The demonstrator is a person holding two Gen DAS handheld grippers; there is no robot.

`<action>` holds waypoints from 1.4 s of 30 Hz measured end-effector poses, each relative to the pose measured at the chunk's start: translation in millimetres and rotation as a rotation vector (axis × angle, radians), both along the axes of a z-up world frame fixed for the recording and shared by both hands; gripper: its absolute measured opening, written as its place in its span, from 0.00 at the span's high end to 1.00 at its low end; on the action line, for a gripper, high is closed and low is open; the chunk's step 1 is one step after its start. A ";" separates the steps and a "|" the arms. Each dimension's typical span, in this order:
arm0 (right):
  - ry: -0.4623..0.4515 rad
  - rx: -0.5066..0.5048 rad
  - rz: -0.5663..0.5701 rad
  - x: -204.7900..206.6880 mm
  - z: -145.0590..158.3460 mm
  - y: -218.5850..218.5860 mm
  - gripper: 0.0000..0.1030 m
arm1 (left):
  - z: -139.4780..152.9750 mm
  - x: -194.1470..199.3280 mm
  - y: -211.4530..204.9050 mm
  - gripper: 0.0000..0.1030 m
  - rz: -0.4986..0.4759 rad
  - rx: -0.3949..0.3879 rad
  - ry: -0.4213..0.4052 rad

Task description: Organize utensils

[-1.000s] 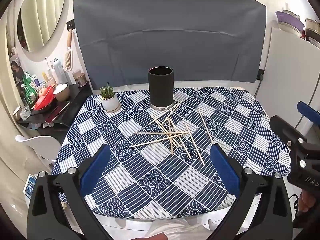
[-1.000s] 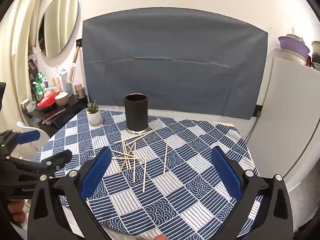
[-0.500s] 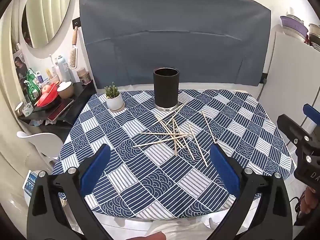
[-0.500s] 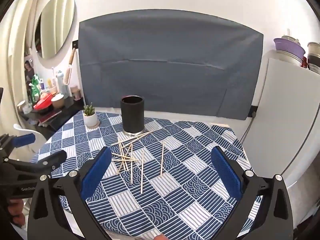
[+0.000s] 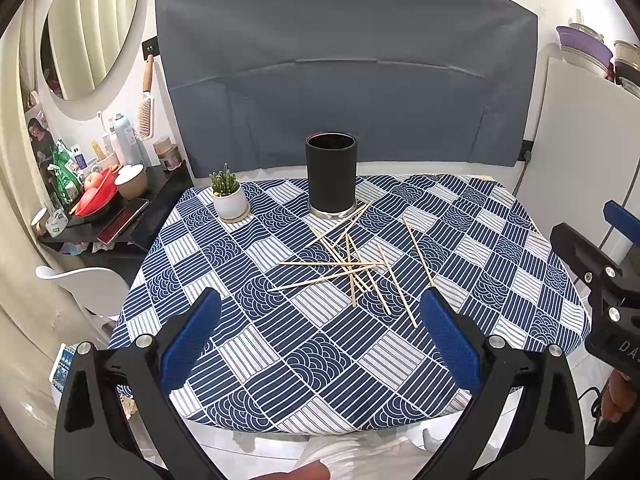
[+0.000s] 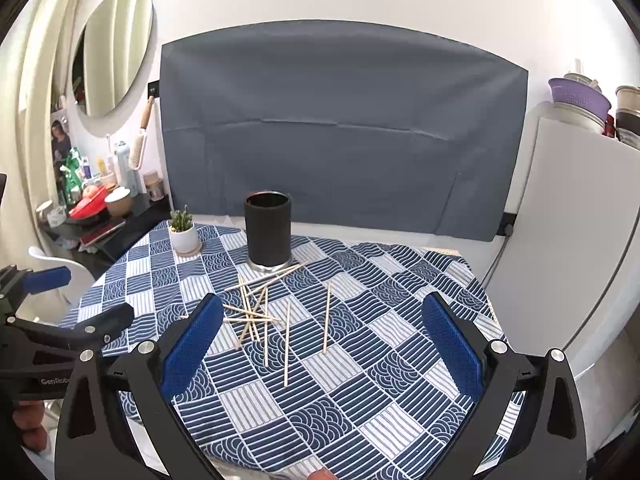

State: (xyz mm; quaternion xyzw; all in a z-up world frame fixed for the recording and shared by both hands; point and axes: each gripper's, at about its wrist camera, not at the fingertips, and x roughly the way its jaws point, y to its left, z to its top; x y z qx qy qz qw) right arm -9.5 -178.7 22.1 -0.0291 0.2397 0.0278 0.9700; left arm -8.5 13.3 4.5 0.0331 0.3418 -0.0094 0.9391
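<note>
- Side shelf [image 5: 120, 216] at 9 o'clock from the table: red bowl [image 5: 94, 200], white cup, bottles, hairbrush hanging on the wall above.
- Mirror [image 5: 90, 24], oval, on the wall at 10 o'clock.
- Left gripper [image 5: 320, 344]: jaws spread wide, nothing between the blue pads [image 5: 190, 344]; held over the near table edge, clear of the cloth.
- Plant [image 5: 228, 196]: small cactus in a white pot on a coaster, at 10 o'clock on the table, just left of the cup.
- Table [image 5: 520, 240]: blue-and-white patterned cloth; grey sheet hung on the wall behind it.
- Cup [image 5: 331, 174]: black cylinder, upright, at 12 o'clock near the far edge; inside looks dark, contents cannot be told.
- Sticks [image 5: 352, 264]: thin wooden sticks lying flat mid-table, most crossed in a loose pile at 6 o'clock from the cup; the farthest ends lie at the cup's base; two or three lie apart toward 3 o'clock.
- Right gripper [image 6: 320, 348]: jaws spread wide, holding nothing, over the near right part of the table, above the cloth.
- White cabinet [image 6: 568, 240] at 3 o'clock, bowls stacked on top.
</note>
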 end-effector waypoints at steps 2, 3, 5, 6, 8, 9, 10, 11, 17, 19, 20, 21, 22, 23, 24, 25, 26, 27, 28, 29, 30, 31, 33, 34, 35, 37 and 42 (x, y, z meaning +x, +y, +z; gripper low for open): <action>-0.003 0.000 -0.006 -1.0 1.5 0.3 0.07 | 0.9 -0.1 0.3 0.06 -0.003 0.000 -0.001; -0.003 -0.003 -0.006 -1.5 1.9 0.7 0.07 | 1.1 -0.7 -0.1 0.06 -0.007 0.001 -0.002; -0.002 -0.006 -0.006 -2.3 2.4 1.1 0.07 | 1.6 -2.1 0.2 0.06 -0.010 0.002 -0.006; -0.001 -0.001 -0.005 -2.4 2.3 1.1 0.07 | 1.5 -2.3 0.2 0.06 -0.011 0.003 -0.006; 0.006 0.001 -0.002 -2.1 1.9 2.0 0.07 | 1.1 -2.2 0.7 0.06 -0.014 0.000 -0.004; 0.006 0.003 -0.001 -2.2 1.9 2.5 0.07 | 0.9 -2.9 1.0 0.06 -0.016 -0.001 -0.004; 0.007 0.002 -0.001 -2.3 2.0 3.2 0.07 | 1.0 -3.8 0.7 0.06 -0.016 0.000 -0.004; 0.007 0.001 -0.002 -2.4 1.6 3.6 0.07 | 0.6 -4.2 1.3 0.06 -0.013 0.001 -0.003; 0.014 -0.004 0.003 -3.1 0.2 4.3 0.07 | -0.6 -5.4 2.3 0.06 -0.003 0.000 0.001; 0.014 -0.003 0.002 -3.8 0.0 3.9 0.07 | -1.0 -5.6 2.4 0.06 -0.006 -0.001 0.002; 0.014 -0.004 0.002 -4.4 -0.4 3.8 0.07 | -1.3 -5.5 2.5 0.06 -0.006 -0.002 0.003; 0.013 -0.004 0.000 -4.7 -0.2 3.7 0.07 | -1.5 -6.1 3.1 0.06 -0.007 -0.005 0.003; 0.013 -0.006 -0.001 -4.4 0.2 3.7 0.07 | -1.7 -6.4 3.4 0.06 -0.007 -0.005 0.004; 0.014 -0.007 0.000 -4.8 0.0 3.8 0.07 | -1.9 -6.5 3.7 0.06 -0.004 -0.003 0.004; 0.013 -0.008 0.001 -5.2 0.0 4.1 0.07 | -2.0 -6.8 3.9 0.06 0.000 -0.001 0.003; 0.012 -0.009 0.002 -5.4 0.0 4.5 0.07 | -2.3 -6.9 4.2 0.06 0.000 0.001 0.005; 0.011 -0.010 0.003 -5.2 0.4 4.8 0.07 | -2.5 -7.3 4.1 0.06 -0.002 0.003 0.006; 0.011 -0.011 0.004 -5.0 0.4 5.0 0.07 | -2.6 -7.7 4.0 0.06 -0.001 0.004 0.005; 0.012 -0.010 0.004 -5.0 0.3 5.0 0.07 | -2.7 -7.9 4.2 0.06 0.000 0.004 0.006; 0.015 -0.012 0.006 -4.7 0.0 5.3 0.07 | -3.1 -8.1 4.8 0.06 0.001 0.003 0.008; 0.015 -0.011 0.005 -5.0 0.0 5.3 0.07 | -3.3 -8.8 5.5 0.06 0.002 0.001 0.008; 0.014 -0.013 0.005 -5.3 0.2 5.7 0.07 | -3.3 -9.2 6.5 0.06 0.003 0.001 0.008; 0.011 -0.021 0.007 -5.8 0.3 7.2 0.07 | -3.3 -9.5 7.3 0.06 0.003 0.001 0.006; 0.006 -0.023 0.009 -6.5 0.7 7.6 0.07 | -3.1 -9.6 7.8 0.06 0.002 0.000 0.007; 0.003 -0.025 0.010 -7.4 0.7 7.9 0.07 | -2.9 -10.1 8.0 0.06 0.001 0.000 0.005; -0.008 -0.032 0.011 -8.5 2.0 8.5 0.07 | -2.4 -11.2 7.8 0.06 0.003 0.003 0.000; -0.013 -0.040 0.019 -10.4 2.0 10.7 0.07 | -3.1 -11.5 8.3 0.06 0.006 -0.001 0.006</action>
